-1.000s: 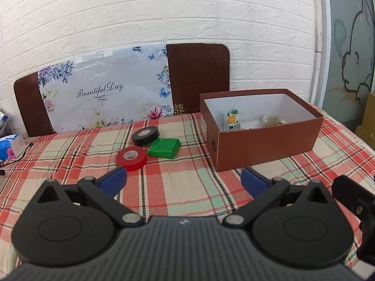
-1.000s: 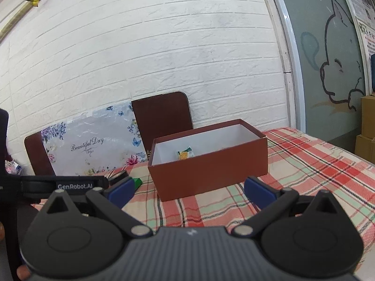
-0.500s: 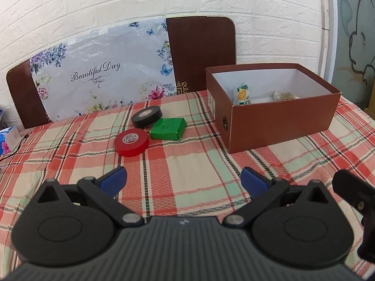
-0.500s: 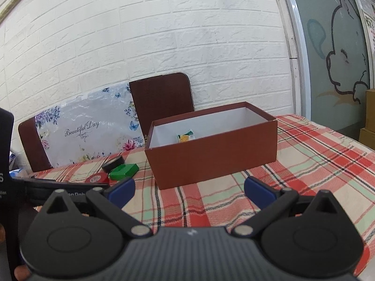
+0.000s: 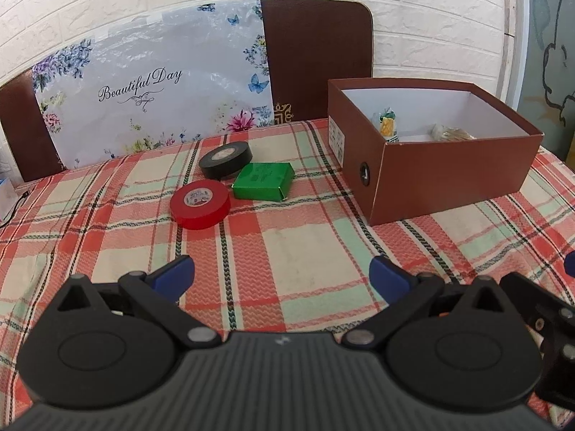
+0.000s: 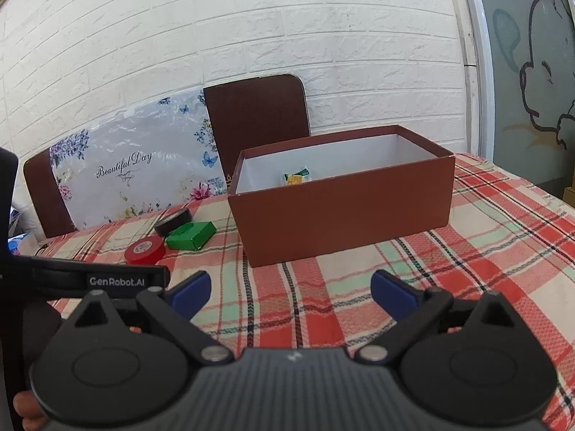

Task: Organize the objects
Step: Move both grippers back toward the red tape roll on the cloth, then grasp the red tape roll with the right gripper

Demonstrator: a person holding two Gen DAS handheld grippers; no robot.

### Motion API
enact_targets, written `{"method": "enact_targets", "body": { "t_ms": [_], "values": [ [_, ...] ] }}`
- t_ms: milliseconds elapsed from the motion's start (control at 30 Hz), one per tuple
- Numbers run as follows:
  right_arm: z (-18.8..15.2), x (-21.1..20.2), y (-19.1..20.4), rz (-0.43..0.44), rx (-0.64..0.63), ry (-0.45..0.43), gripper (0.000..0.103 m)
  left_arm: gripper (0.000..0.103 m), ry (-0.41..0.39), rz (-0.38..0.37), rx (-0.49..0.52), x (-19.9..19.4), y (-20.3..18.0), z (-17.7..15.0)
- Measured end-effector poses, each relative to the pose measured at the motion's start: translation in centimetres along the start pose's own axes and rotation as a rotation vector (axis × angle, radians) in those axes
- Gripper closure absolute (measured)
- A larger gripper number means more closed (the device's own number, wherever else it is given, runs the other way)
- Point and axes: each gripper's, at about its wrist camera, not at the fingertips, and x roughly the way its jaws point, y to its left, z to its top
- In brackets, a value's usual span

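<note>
A table covered in a red, green and cream plaid cloth (image 5: 298,251) stands against a white brick wall, seen from two hand-held grippers.

The left gripper (image 5: 282,274) hovers above the cloth with its blue-tipped fingers spread wide and nothing between them. Ahead of it and slightly to its left lie a red tape roll (image 5: 200,204), a black tape roll (image 5: 225,160) behind that, and a green box (image 5: 263,181) touching the black roll. Ahead to its right sits an open brown box (image 5: 452,176) with a small yellow-green packet (image 5: 387,125) inside. The right gripper (image 6: 290,291) is likewise wide open and empty, facing the brown box straight ahead. A floral "Beautiful Day" board (image 5: 151,89) leans against the chairs behind the table.
</note>
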Motion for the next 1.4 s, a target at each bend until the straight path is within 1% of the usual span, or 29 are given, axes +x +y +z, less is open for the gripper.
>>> {"method": "enact_targets", "body": {
  "t_ms": [133,200,367,500,600,667,767,833,900,933,967,1000,1033,1067,1100,1167,1267,1333,1367,1400],
  "values": [
    [-0.3,1.0,1.1,0.027,-0.041,0.022,0.011,0.0,0.023,0.007,-0.012,1.1,1.0,-0.2],
    [-0.6,1.5,1.8,0.044,-0.068,0.04,0.016,0.0,0.036,0.009,-0.023,1.7,1.6,-0.4],
    [-1.1,2.8,3.5,0.07,-0.126,0.078,0.022,0.0,0.058,0.02,-0.055,2.7,3.2,-0.5],
    [-1.2,3.8,4.9,0.097,-0.154,0.098,0.022,0.0,0.066,0.033,-0.073,3.3,4.7,-0.7],
    [-1.2,4.9,6.3,0.136,-0.18,0.122,0.023,0.0,0.055,0.053,-0.095,3.7,6.8,-0.7],
    [-1.2,5.9,7.4,0.172,-0.193,0.145,0.024,0.0,0.038,0.105,-0.125,4.0,9.2,-0.8],
    [-1.4,7.7,9.5,0.228,-0.24,0.179,0.026,0.0,0.023,0.22,-0.17,4.9,13.3,-1.6],
    [-1.5,9.2,11.0,0.268,-0.278,0.2,0.027,0.0,0.034,0.302,-0.184,5.8,15.7,-2.7],
    [-1.6,11.1,12.7,0.298,-0.312,0.216,0.026,0.0,0.052,0.358,-0.203,7.2,17.6,-4.5],
    [-1.6,12.3,13.6,0.311,-0.331,0.227,0.026,0.0,0.036,0.321,-0.271,7.5,18.9,-5.5],
    [-1.7,13.6,14.4,0.326,-0.347,0.246,0.026,0.0,-0.001,0.261,-0.363,6.9,20.4,-5.9],
    [-1.8,15.1,15.2,0.344,-0.359,0.282,0.024,0.0,-0.029,0.242,-0.414,6.5,21.3,-6.0],
    [-1.9,16.4,16.1,0.356,-0.374,0.297,0.02,0.0,-0.039,0.24,-0.436,6.4,21.6,-6.1],
    [-1.8,17.3,16.9,0.355,-0.396,0.275,0.006,0.0,-0.042,0.249,-0.432,6.5,21.4,-6.0],
    [-1.4,18.4,17.7,0.359,-0.414,0.272,0.006,0.0,-0.039,0.265,-0.414,6.6,20.9,-5.9],
    [-0.4,20.6,19.0,0.348,-0.403,0.272,0.006,0.0,-0.036,0.28,-0.402,6.8,20.5,-5.8],
    [0.7,24.1,20.7,0.32,-0.394,0.261,0.006,0.0,-0.059,0.265,-0.442,6.6,21.2,-6.1],
    [1.2,25.4,21.7,0.316,-0.387,0.259,0.007,0.0,-0.062,0.268,-0.446,6.7,21.3,-6.1],
    [1.2,25.7,22.1,0.311,-0.404,0.248,0.014,0.0,-0.061,0.271,-0.44,6.8,21.3,-6.2],
    [1.1,25.4,22.2,0.314,-0.42,0.239,0.025,0.0,-0.06,0.273,-0.437,6.8,21.2,-6.2]
  ]
}}
